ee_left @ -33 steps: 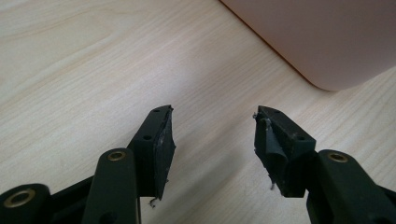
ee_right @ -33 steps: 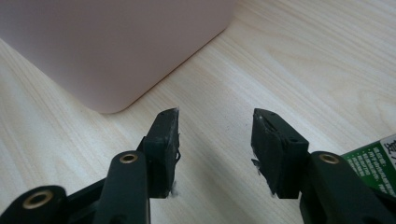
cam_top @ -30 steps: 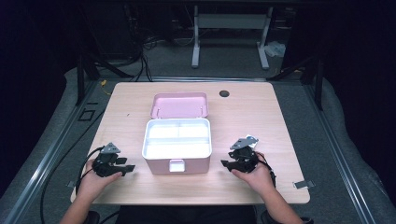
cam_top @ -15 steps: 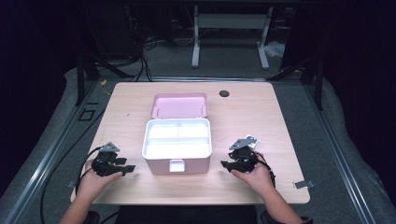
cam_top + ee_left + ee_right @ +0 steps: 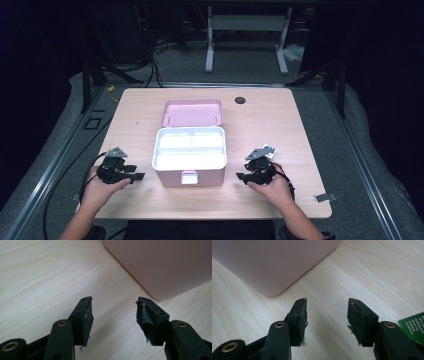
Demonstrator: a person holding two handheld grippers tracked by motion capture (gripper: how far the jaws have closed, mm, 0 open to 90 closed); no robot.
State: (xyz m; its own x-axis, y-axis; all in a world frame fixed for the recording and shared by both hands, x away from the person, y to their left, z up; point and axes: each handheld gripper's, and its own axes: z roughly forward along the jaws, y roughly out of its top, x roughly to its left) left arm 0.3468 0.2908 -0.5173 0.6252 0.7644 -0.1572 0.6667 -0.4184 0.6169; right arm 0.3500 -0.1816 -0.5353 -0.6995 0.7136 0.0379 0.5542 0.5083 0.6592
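A pink box (image 5: pixel 189 176) stands open in the middle of the table, its white inside split into compartments and its lid (image 5: pixel 192 112) laid back behind it. My left gripper (image 5: pixel 139 176) rests on the table to the box's left, pointing at it. In the left gripper view the gripper (image 5: pixel 113 307) is open; its jaws have just been closing a little with nothing between them, and the box's corner (image 5: pixel 160 265) lies just ahead. My right gripper (image 5: pixel 241 176) sits to the box's right, also open (image 5: pixel 327 306) and holding nothing, near the box's rounded corner (image 5: pixel 272 262).
The wooden table (image 5: pixel 280 120) has a dark round hole (image 5: pixel 240 100) at the back. A small green card (image 5: pixel 413 326) lies beside my right gripper. A metal clip (image 5: pixel 325 197) sits at the table's right front edge. Dark floor and cables surround the table.
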